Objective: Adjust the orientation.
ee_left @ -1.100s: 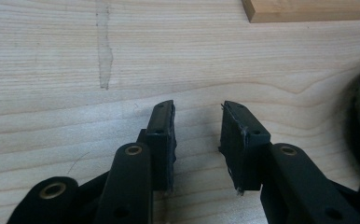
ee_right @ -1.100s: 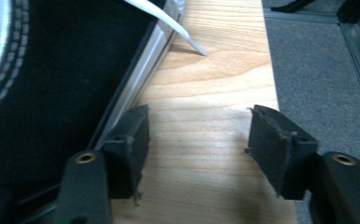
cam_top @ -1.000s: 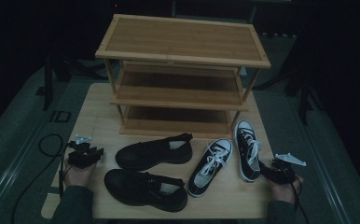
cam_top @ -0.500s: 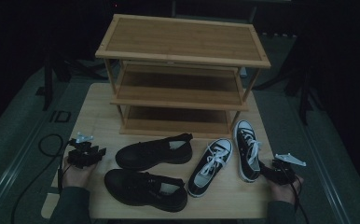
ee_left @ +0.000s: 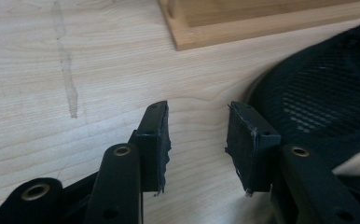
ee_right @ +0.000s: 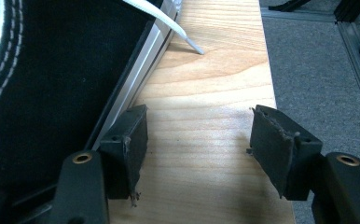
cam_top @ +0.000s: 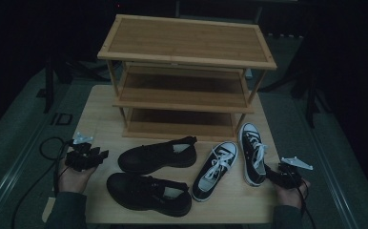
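Two black mesh shoes lie on the table in the high view, one (cam_top: 157, 155) behind the other (cam_top: 148, 193). Right of them sit two black-and-white sneakers, one (cam_top: 215, 169) angled and one (cam_top: 252, 152) pointing at the wooden shoe rack (cam_top: 187, 76). My left gripper (cam_top: 96, 156) rests open on the table left of the mesh shoes; in the left gripper view the gripper (ee_left: 197, 140) has bare wood between its pads and a mesh shoe (ee_left: 322, 93) on its right. My right gripper (ee_right: 197, 140) is open beside the right sneaker's heel (ee_right: 52, 79), nothing between its jaws.
The rack has three empty shelves and stands at the table's back middle. The table's right edge (ee_right: 273, 102) runs close past my right gripper, with grey floor beyond. A white lace end (ee_right: 169, 23) trails on the wood. A black cable (cam_top: 44, 148) loops off the table's left side.
My left gripper has crept slightly right toward the mesh shoes. The right gripper and all shoes stay put.
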`<action>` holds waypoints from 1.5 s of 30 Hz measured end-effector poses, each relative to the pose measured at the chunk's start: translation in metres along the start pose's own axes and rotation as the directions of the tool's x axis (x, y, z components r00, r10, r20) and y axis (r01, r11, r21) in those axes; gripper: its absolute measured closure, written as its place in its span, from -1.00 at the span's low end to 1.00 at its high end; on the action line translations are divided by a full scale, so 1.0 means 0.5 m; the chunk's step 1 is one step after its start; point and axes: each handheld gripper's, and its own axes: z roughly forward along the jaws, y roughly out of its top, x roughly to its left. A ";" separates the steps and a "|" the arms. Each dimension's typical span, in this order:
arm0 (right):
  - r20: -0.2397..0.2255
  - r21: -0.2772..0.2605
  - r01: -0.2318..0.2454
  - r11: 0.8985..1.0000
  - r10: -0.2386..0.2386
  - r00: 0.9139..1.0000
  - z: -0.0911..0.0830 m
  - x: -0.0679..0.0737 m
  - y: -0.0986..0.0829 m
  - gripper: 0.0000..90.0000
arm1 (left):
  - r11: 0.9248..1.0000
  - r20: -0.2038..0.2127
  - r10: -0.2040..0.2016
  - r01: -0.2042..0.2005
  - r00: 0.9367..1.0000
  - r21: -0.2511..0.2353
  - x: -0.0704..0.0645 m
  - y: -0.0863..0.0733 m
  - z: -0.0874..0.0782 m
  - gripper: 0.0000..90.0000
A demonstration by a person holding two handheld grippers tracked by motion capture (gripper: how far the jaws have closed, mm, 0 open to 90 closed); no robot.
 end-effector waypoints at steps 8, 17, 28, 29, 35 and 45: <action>-0.001 -0.001 -0.001 1.000 0.001 1.000 0.000 0.000 0.000 -0.20 | 0.998 0.035 0.053 -0.053 0.998 0.022 -0.036 0.011 -0.020 0.28; -0.003 -0.001 0.001 1.000 -0.001 1.000 0.001 -0.001 0.001 -0.20 | 0.994 0.079 0.100 -0.104 0.992 0.045 -0.070 0.025 -0.034 0.29; -0.003 -0.001 0.001 1.000 -0.001 1.000 0.001 -0.001 0.001 -0.20 | 0.991 0.135 0.119 -0.127 0.984 0.053 -0.096 0.022 -0.052 0.32; -0.004 -0.002 0.001 1.000 -0.001 1.000 0.001 -0.001 0.001 -0.20 | 0.990 0.138 0.123 -0.132 0.983 0.055 -0.099 0.021 -0.053 0.32; -0.004 -0.001 0.001 1.000 -0.001 1.000 0.001 -0.001 0.001 -0.20 | 0.985 0.153 0.149 -0.160 0.977 0.066 -0.114 0.018 -0.056 0.31; -0.004 -0.002 0.001 1.000 -0.001 1.000 0.001 -0.001 0.001 -0.20 | 0.977 0.186 0.178 -0.196 0.966 0.083 -0.133 0.011 -0.058 0.30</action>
